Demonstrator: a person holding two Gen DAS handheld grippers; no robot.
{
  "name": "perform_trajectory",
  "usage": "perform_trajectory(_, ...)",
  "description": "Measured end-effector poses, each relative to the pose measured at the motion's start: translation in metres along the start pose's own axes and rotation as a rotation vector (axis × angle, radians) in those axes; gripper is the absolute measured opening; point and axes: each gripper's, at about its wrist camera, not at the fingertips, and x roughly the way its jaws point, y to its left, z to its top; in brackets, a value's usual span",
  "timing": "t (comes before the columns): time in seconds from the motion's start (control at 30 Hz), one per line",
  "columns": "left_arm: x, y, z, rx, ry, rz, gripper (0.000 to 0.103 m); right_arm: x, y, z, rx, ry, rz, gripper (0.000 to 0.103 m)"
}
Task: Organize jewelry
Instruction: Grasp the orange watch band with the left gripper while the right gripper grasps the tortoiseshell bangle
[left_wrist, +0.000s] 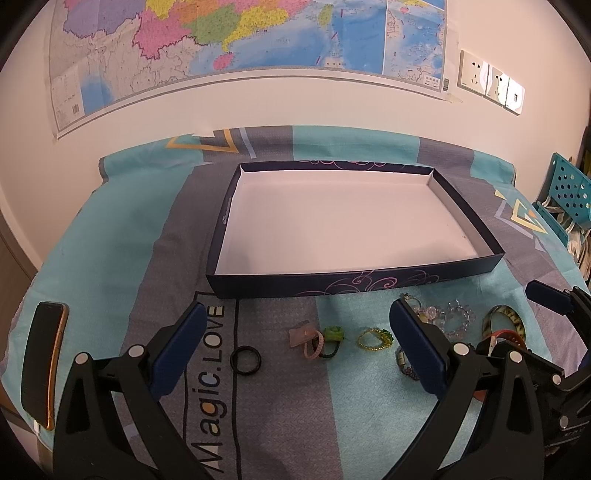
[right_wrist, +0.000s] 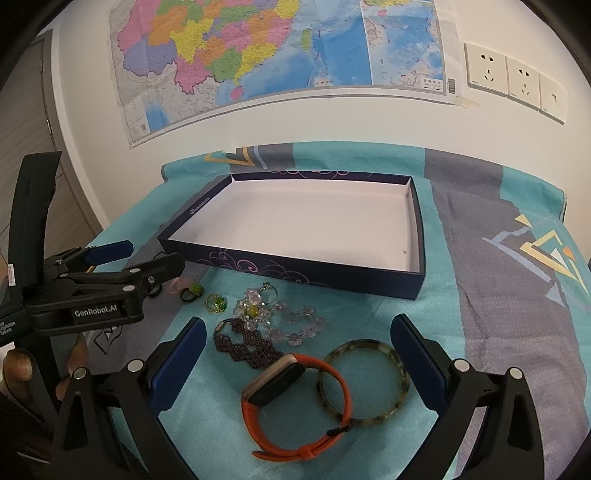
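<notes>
**Kid:** Where is the jewelry?

**Helper:** It lies in a row on the blanket (right_wrist: 491, 295), near us, just in front of the box (right_wrist: 416, 273). On the right are an orange watch (right_wrist: 295, 402) and a speckled bangle (right_wrist: 364, 384), touching each other. Beside them are a dark bead bracelet (right_wrist: 247, 347) and a clear bead bracelet (right_wrist: 291, 325). More to the left are a yellow ring (left_wrist: 373, 338), a green ring (left_wrist: 332, 338), a pink ring (left_wrist: 312, 345) and a black ring (left_wrist: 245, 360).

**Kid:** Why is the box empty?

**Helper:** I think nothing has been put away yet. The box sits open on the far side, ready to take things.

**Kid:** What are the grabbers doing?

**Helper:** The left gripper (left_wrist: 295, 343) has its jaws spread wide, with the small rings between them. It holds nothing. The right gripper (right_wrist: 295, 354) is also wide open and empty, over the watch and bangle. I guess each one looks after its own side.

**Kid:** Any words to read?

**Helper:** The blanket says "Magic.LOVE". The left gripper says "GenRobot.AI" on its side. The box has small writing, too tiny to read. A phone (left_wrist: 42, 369) lies at the far left, and a map (right_wrist: 277, 48) hangs on the wall.
</notes>
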Motion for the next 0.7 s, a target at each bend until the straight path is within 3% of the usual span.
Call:
perform_trajectory(0.2, 0.002, 0.007, 0.0, -0.011, 0.006, -0.009, 0.098, -0.006, -0.012, -0.008, 0.023, 0.018, -0.019, 0.094)
perform_trajectory(0.33, 0.0, 0.018, 0.003, -0.023, -0.006, -0.019, 0.098, -0.01, -0.021, -0.015, 0.036, 0.041, -0.021, 0.082)
perform_trajectory(0.43, -0.001, 0.031, 0.004, -0.042, -0.011, -0.026, 0.097, -0.012, -0.026, -0.02, 0.043, 0.065, -0.009, 0.062)
perform_trajectory(0.57, -0.005, 0.046, 0.004, -0.035, -0.019, -0.047, 0.097, -0.01, -0.03, -0.024, 0.048, 0.088, 0.007, 0.046)
perform_trajectory(0.7, -0.006, 0.05, -0.002, 0.009, -0.012, -0.077, 0.097, -0.007, -0.026, -0.023, 0.021, 0.103, 0.014, 0.039)
